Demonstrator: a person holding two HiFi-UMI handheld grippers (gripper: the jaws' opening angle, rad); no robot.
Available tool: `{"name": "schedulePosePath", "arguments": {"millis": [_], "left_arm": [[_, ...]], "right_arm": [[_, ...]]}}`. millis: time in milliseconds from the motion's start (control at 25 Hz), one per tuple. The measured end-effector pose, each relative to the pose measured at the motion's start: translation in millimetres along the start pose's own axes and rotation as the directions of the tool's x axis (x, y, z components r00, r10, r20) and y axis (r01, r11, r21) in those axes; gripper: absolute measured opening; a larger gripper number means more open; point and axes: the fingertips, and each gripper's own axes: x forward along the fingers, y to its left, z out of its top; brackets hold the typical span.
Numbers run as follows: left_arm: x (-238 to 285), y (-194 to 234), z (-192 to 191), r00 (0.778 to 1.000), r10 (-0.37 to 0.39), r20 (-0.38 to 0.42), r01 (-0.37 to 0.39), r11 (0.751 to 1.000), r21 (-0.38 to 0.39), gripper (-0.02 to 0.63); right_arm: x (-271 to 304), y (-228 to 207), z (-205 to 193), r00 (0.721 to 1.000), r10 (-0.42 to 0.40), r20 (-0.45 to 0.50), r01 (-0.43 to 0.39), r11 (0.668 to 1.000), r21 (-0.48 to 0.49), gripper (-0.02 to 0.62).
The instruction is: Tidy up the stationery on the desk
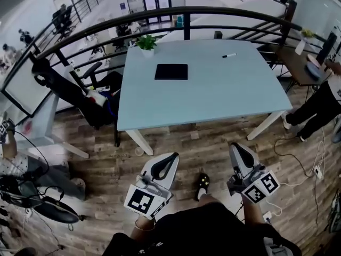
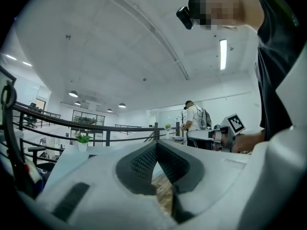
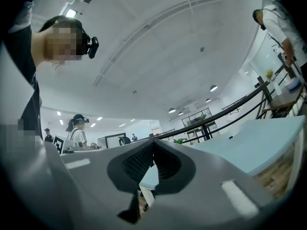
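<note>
A pale blue desk (image 1: 213, 97) stands ahead of me. On it lie a black notebook (image 1: 171, 71) near the middle back and a black marker pen (image 1: 229, 55) at the back right. My left gripper (image 1: 172, 157) and my right gripper (image 1: 235, 147) are held over the wooden floor, short of the desk's near edge. Both are shut with nothing between the jaws. In the left gripper view the tips (image 2: 157, 144) meet, with the desk (image 2: 64, 159) beyond. The right gripper (image 3: 153, 143) is likewise closed, the desk (image 3: 249, 145) lying to its right.
A small potted plant (image 1: 147, 43) stands at the desk's back left corner. A black office chair (image 1: 69, 92) sits left of the desk. A curved black railing (image 1: 160, 16) runs behind it. A person (image 1: 319, 105) stands at the right. Cables (image 1: 303, 159) lie on the floor.
</note>
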Motion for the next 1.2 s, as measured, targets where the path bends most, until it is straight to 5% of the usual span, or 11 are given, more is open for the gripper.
{"name": "schedulePosePath", "arguments": {"millis": [520,1200], "left_arm": [[90,36,11,0.99,0.139,-0.014,-0.139,0.99,0.019,-0.012],[189,55,4,0.976,0.216,-0.035,-0.215,0.976,0.023,-0.012]], "right_arm": [[60,-92,24,0.992,0.125,-0.019,-0.124,0.991,0.044,-0.003],[95,-184,41,0.978,0.2,-0.064,-0.199,0.98,0.025,-0.003]]}}
